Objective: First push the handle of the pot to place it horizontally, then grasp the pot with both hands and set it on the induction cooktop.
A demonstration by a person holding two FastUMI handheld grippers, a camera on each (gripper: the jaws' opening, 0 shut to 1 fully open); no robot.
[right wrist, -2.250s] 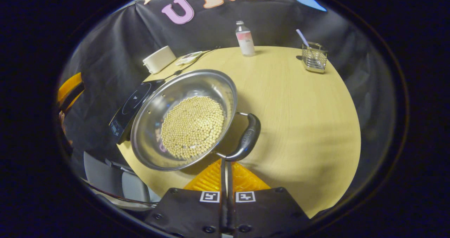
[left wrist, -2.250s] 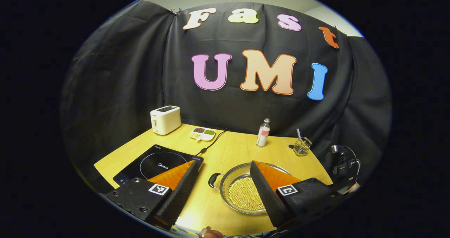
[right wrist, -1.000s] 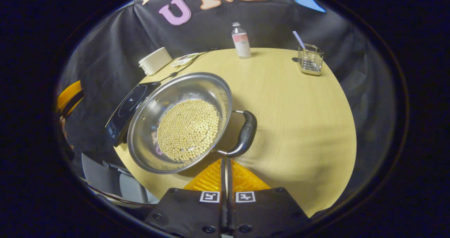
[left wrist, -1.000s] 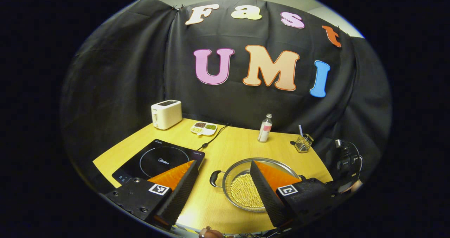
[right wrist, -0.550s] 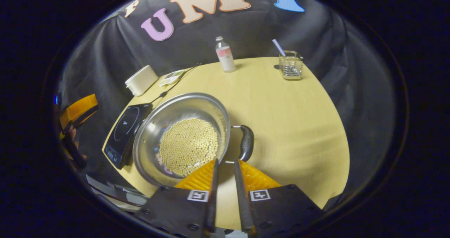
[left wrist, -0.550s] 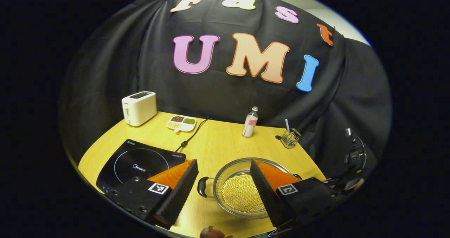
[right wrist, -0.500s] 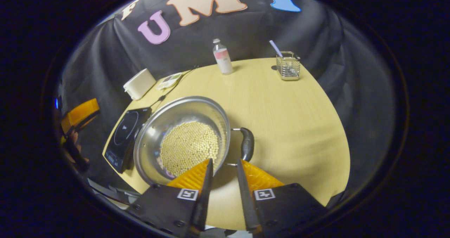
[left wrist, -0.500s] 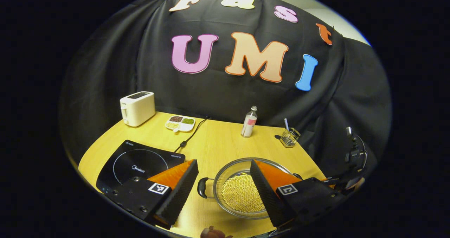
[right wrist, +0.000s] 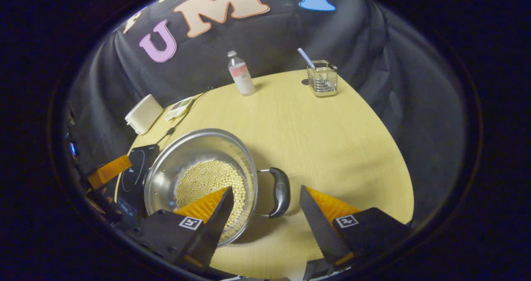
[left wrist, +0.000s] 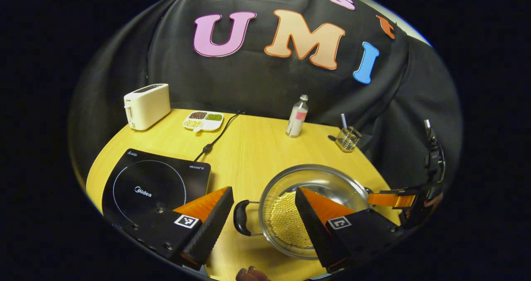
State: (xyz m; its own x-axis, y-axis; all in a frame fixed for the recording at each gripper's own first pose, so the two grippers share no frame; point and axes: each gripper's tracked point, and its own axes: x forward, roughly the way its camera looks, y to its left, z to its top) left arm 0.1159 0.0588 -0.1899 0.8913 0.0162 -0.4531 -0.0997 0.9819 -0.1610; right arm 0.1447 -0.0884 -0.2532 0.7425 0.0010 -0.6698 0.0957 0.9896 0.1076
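Pot holds pale beads, probably soybeans; left tongs and right tongs gape wide.

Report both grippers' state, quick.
Left gripper: open, empty, a black handle of the steel pot of pale beans between its fingers, untouched.
Right gripper: open, empty, the other black handle between its fingers, untouched.

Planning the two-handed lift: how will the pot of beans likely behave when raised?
The pot is wide, shallow metal, probably stiff. The loose beans likely slide to one side if it tilts, shifting weight. Its two small side handles suggest it could rock unless both claws lift evenly.
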